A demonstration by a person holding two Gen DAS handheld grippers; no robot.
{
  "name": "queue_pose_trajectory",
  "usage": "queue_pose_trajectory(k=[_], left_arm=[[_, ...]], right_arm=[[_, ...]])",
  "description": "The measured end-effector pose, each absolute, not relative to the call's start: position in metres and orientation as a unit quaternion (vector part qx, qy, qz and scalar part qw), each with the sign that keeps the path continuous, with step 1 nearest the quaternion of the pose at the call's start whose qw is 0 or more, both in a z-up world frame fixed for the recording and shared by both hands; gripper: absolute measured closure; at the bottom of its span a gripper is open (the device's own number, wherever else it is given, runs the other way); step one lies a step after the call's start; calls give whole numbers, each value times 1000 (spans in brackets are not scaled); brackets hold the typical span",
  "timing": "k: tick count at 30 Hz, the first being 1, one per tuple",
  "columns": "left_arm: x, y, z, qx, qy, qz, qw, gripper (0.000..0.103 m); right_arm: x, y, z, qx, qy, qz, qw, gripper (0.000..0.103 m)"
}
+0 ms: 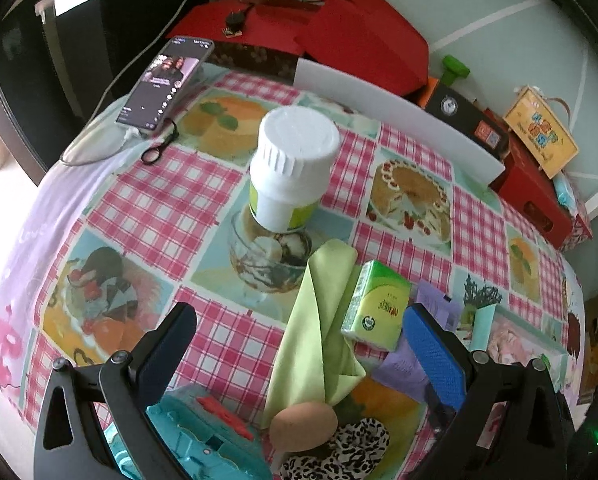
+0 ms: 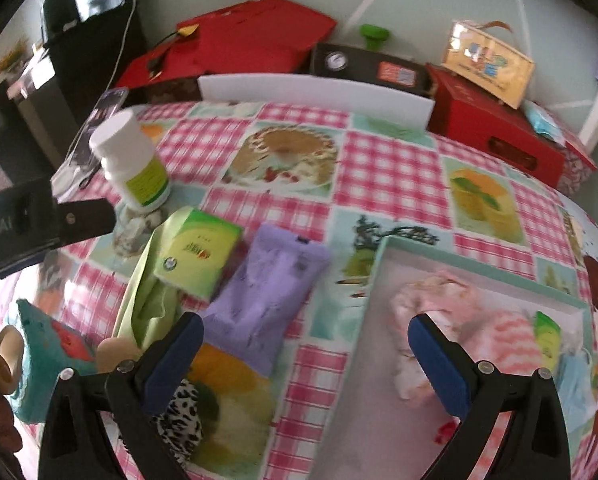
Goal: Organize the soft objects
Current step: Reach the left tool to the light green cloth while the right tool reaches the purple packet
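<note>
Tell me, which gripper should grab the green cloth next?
Probably the left gripper: it is open with the green cloth lying right between its fingers. The right gripper, also open, faces the purple packet and the box.

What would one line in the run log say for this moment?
left gripper: open, over green cloth | right gripper: open, empty | box: holds pink cloth

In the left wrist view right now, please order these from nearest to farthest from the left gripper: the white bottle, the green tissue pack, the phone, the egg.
1. The egg, low between the fingers of the left gripper.
2. The green tissue pack, just ahead, by the right finger.
3. The white bottle, mid-table, ahead.
4. The phone, far left edge of the table.
</note>
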State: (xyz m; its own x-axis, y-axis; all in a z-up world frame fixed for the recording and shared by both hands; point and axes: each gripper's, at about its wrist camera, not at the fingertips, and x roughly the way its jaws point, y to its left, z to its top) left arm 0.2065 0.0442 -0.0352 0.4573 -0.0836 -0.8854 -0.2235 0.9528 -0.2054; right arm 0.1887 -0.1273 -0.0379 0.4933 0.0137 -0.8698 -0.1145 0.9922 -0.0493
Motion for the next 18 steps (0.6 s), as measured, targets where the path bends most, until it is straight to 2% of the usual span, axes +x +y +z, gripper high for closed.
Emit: queue_pose_trajectory(k=[9,18], left_arm=[[212,43,-45,-142,538,40,830,0],[213,49,-52,-153,547,45,822,0]], right_arm=[[199,-113,-57,-50,527,62,846,0],[204,-109,-57,-57,518,63,851,0]])
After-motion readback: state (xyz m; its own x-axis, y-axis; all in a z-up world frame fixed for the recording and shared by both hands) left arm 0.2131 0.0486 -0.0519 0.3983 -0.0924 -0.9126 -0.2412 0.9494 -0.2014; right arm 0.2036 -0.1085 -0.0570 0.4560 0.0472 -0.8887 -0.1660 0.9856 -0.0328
